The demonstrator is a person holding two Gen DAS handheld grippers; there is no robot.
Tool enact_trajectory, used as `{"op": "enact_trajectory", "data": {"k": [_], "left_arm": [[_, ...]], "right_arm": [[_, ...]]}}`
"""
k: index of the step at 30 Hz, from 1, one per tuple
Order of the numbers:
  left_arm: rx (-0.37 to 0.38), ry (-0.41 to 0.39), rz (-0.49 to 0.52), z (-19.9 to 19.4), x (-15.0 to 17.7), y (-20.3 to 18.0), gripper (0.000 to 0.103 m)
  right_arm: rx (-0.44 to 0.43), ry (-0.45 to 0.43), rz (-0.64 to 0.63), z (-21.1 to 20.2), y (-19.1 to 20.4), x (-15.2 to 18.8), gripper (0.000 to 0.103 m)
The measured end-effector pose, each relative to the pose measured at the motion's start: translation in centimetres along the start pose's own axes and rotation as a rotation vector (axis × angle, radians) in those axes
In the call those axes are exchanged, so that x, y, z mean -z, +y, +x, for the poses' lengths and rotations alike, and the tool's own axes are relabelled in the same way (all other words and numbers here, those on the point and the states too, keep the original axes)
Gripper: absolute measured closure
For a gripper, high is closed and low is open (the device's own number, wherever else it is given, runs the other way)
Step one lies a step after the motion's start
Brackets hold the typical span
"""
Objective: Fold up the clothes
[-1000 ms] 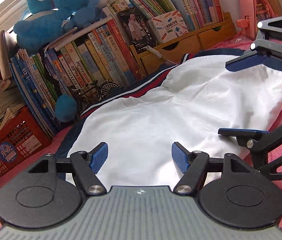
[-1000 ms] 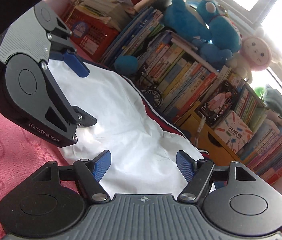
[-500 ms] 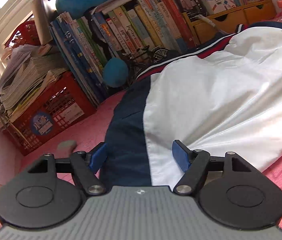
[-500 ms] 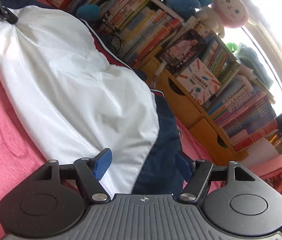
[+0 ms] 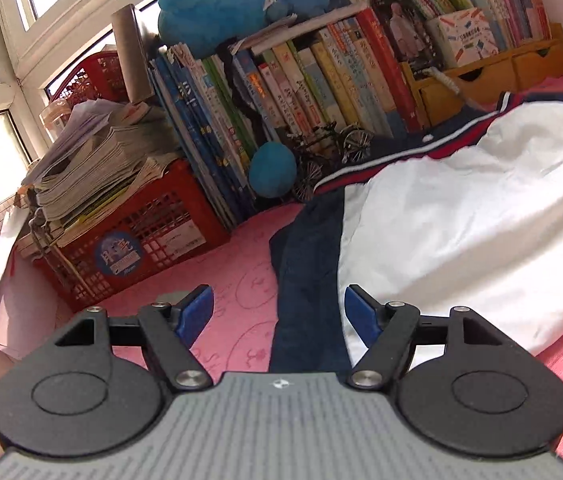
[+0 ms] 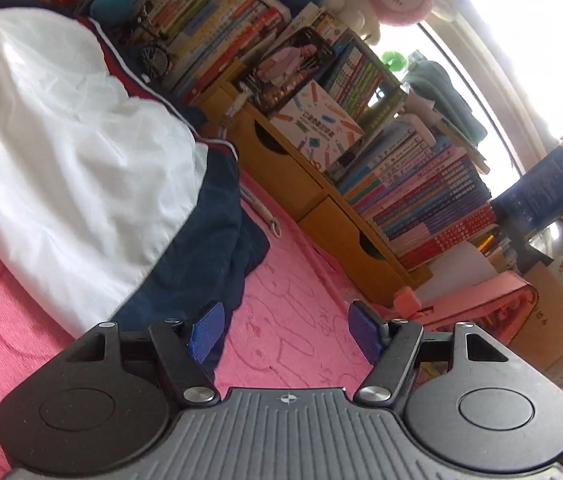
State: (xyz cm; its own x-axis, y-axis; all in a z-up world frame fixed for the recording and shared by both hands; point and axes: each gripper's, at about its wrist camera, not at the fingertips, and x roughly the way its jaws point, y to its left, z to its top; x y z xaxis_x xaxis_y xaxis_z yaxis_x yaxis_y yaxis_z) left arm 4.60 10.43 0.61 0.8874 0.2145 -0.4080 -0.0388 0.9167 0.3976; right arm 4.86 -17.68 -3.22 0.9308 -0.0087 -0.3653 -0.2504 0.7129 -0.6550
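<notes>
A white and navy jacket (image 5: pixel 461 232) lies spread on the pink blanket (image 5: pixel 233 280), its far edge running along the foot of the books (image 5: pixel 321 80). The left gripper (image 5: pixel 277 312) hangs over the jacket's navy end, fingers spread wide and holding nothing; the navy band (image 5: pixel 305 280) passes between the two blue pads (image 5: pixel 197 312), nearer the right-hand one, and the white body bulges away beyond that pad. On the other side of the jacket from the white cloth, a red crate (image 5: pixel 137 240) piled with papers stands on the blanket, with a blue ball (image 5: pixel 271 168) and a small model bicycle (image 5: pixel 321 152) between crate and jacket, against the books. The right gripper (image 6: pixel 285 334) is at the jacket's opposite navy end (image 6: pixel 201 248), equally wide open and empty: its left pad (image 6: pixel 205 330) sits over the navy hem while the gap and the right pad lie over bare blanket (image 6: pixel 293 292) beside the jacket. Past that end of the jacket stands a wooden drawer unit (image 6: pixel 313 200) with more books stacked on it.
</notes>
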Motion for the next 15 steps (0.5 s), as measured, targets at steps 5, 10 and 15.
{"op": "enact_trajectory", "data": {"k": [5, 10, 15], "left_arm": [[0.045, -0.066, 0.225, 2.4, -2.5, -6.3, 0.031], [0.053, -0.069, 0.375, 5.3, -2.2, -10.0, 0.031], [0.006, -0.064, 0.366, 7.2, -0.4, -8.3, 0.029]], "right_arm": [[-0.151, -0.187, -0.144, 0.5, 4.9, -6.5, 0.032], [-0.224, -0.266, -0.261, 2.6, 8.9, -10.3, 0.032], [-0.192, -0.204, -0.263, 6.1, 8.7, -9.0, 0.034]]}}
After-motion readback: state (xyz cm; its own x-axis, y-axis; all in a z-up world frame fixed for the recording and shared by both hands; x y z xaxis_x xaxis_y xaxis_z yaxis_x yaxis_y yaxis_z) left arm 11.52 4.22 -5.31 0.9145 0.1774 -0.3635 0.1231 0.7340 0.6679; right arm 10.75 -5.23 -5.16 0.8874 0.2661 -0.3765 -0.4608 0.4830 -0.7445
